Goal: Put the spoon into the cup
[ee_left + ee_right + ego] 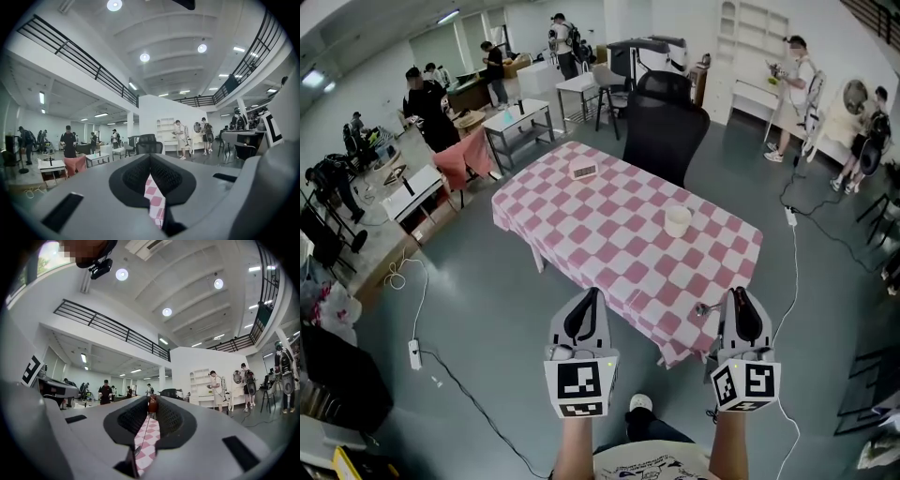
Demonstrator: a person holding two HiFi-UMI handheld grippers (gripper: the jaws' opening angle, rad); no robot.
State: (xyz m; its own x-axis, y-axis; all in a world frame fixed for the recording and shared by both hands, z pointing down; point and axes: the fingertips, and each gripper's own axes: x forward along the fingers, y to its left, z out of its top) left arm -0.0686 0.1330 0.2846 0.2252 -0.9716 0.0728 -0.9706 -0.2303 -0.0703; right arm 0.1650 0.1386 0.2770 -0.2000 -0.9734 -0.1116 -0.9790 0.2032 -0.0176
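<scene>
In the head view a white cup (678, 220) stands upright on the table with the pink-and-white checked cloth (581, 234), right of its middle. My right gripper (737, 292) hovers at the table's near right corner, shut on a metal spoon (701, 308) that juts out to its left. The right gripper view shows the spoon (152, 405) with its bowl at the fingertips and its thin handle running back between the jaws of the right gripper (153, 401). My left gripper (592, 292) is at the near edge, shut with nothing in it, its jaws meeting over the cloth (150, 159).
A small flat box (582, 171) lies at the table's far end. A black office chair (664, 122) stands behind the table. A power strip (414, 353) and cables lie on the floor at left. Several people and other tables are farther off.
</scene>
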